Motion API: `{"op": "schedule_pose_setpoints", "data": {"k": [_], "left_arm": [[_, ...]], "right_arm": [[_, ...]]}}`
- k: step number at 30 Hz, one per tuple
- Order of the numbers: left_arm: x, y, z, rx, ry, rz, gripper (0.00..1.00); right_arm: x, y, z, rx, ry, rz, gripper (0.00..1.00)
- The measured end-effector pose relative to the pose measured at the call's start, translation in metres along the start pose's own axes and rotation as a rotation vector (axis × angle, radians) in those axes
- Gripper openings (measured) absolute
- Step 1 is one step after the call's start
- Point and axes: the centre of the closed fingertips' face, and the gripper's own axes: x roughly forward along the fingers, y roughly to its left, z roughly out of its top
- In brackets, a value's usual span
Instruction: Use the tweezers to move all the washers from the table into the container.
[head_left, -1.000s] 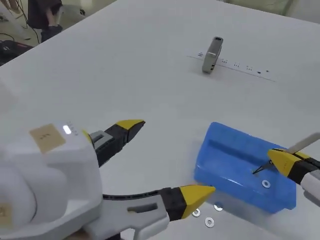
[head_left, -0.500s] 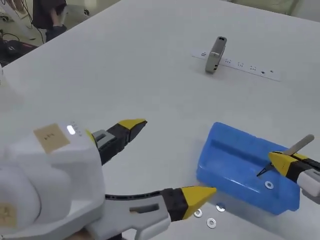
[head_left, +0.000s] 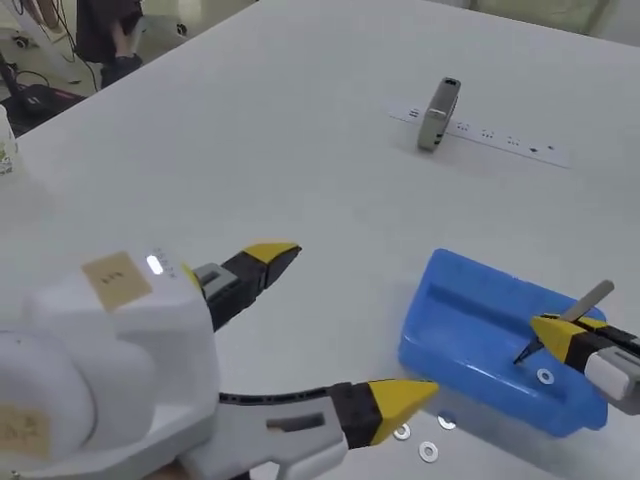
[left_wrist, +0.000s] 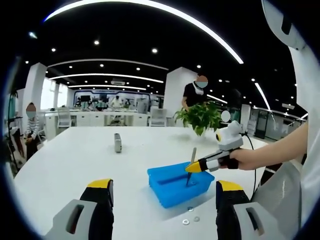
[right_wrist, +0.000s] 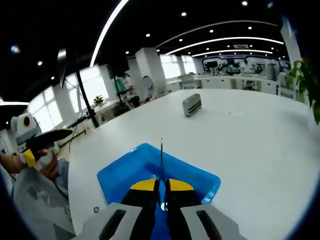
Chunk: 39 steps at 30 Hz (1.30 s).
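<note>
Over the container (head_left: 465, 305), right gripper (head_left: 552, 335) clamps the tweezers (head_left: 593, 296); left gripper (head_left: 357, 320) gapes wide. Best approach the near washers (head_left: 429, 452) with tips low.

Your left gripper (head_left: 357, 320) and right gripper (head_left: 545, 331) are white, with black jaws tipped yellow. The slim grey metal tweezers (head_left: 592, 296), blue plastic rectangular container (head_left: 470, 315) and round silver metal washers (head_left: 428, 452) contrast with your plain white table (head_left: 250, 150).

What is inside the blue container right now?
One washer lies in the blue container, and the tweezers held by the right gripper reach in near it. That gripper covers part of the container's right end.
</note>
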Motion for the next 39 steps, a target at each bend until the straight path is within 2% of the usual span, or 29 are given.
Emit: {"op": "schedule_pose_setpoints", "data": {"k": [12, 23, 31, 39], "left_arm": [[0.0, -0.002, -0.001, 0.005, 0.004, -0.007, 0.85], [0.0, 0.0, 0.0, 0.001, 0.001, -0.001, 0.85], [0.0, -0.001, -0.001, 0.002, 0.004, -0.002, 0.85], [0.0, -0.001, -0.002, 0.009, 0.011, -0.003, 0.85]], "right_arm": [[0.0, 0.002, -0.001, -0.026, 0.006, -0.003, 0.03], [-0.007, 0.003, 0.011, -0.02, -0.036, -0.004, 0.04], [-0.018, 0.016, 0.025, -0.01, -0.089, 0.02, 0.04], [-0.027, 0.032, 0.033, -0.03, -0.102, 0.053, 0.03]]}}
